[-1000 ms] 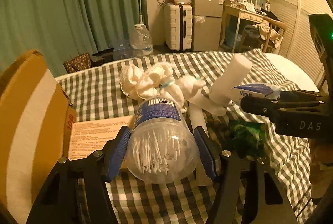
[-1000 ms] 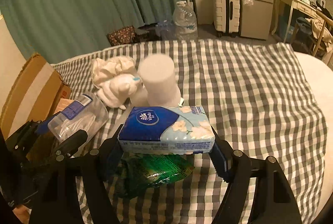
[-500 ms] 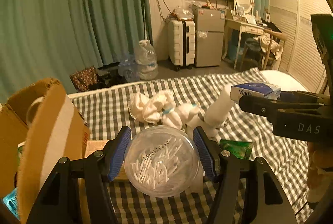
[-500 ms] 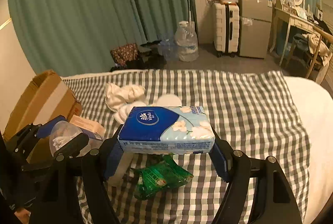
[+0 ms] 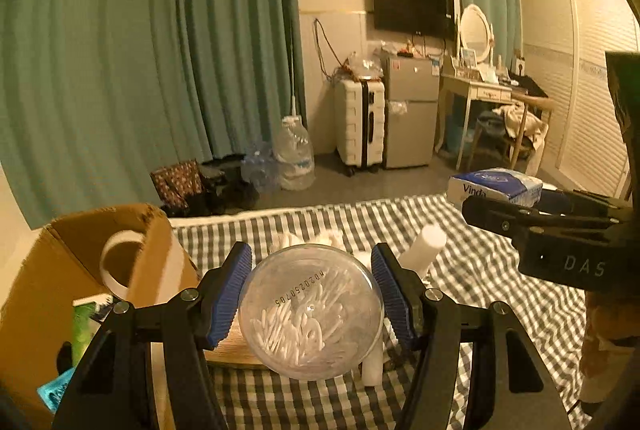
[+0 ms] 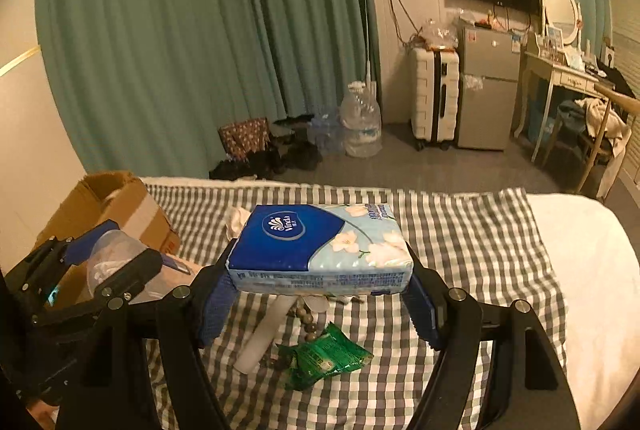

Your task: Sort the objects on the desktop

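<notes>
The left gripper (image 5: 312,300) clamps a clear jar of cotton swabs (image 5: 311,312) by its sides, its fingers (image 5: 228,294) pressing the round wall. The right gripper (image 6: 320,304) squeezes a tissue pack (image 6: 320,250) across its ends. Both are held clear of the bed (image 6: 480,242), probably bound for the cardboard box (image 5: 44,282) at its left edge.

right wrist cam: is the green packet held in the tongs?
No: the green packet lies on the checked cloth, while the right tongs clamp the Vinda tissue pack above it.
</notes>
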Demonstrator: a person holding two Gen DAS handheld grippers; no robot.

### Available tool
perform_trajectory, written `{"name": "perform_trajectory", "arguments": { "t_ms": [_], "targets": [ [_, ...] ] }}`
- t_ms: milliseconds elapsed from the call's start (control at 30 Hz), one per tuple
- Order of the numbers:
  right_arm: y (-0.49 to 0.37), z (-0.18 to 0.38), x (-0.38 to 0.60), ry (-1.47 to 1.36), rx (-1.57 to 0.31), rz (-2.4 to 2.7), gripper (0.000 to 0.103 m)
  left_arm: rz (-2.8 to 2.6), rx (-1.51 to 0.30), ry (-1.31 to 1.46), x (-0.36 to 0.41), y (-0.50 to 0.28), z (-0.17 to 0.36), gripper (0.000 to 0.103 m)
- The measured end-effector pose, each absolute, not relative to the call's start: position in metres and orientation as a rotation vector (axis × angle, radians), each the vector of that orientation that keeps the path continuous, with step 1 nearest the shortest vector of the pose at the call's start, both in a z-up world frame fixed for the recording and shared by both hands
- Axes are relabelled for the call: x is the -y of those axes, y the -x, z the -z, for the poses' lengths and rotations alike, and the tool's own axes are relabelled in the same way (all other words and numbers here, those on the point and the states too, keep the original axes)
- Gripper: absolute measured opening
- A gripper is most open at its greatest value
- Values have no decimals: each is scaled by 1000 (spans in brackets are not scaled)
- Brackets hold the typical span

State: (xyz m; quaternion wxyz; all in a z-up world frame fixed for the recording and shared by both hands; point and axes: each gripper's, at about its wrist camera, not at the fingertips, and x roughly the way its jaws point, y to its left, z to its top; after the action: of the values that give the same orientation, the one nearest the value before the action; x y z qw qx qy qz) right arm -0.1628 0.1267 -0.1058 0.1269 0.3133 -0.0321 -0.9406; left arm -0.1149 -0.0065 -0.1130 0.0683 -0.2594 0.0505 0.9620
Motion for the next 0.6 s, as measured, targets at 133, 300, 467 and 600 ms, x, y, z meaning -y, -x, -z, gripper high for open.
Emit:
{"name": "perform_trajectory", "arguments": {
  "t_ms": [133,300,467,600],
  "targets": [
    [157,92,-128,-860,81,2758,73,-2919,-144,749,11,108,101,64],
    [149,76,-133,-805,90,2777,73,-2937,-125,730,17,101,88,64],
    [138,66,-128,-771,74,2794,73,-2952,-132,723,22,93,80,64],
    [131,62,-120,-761,63,2792,73,-2965,-100,720,37,83,72,64]
  ]
}}
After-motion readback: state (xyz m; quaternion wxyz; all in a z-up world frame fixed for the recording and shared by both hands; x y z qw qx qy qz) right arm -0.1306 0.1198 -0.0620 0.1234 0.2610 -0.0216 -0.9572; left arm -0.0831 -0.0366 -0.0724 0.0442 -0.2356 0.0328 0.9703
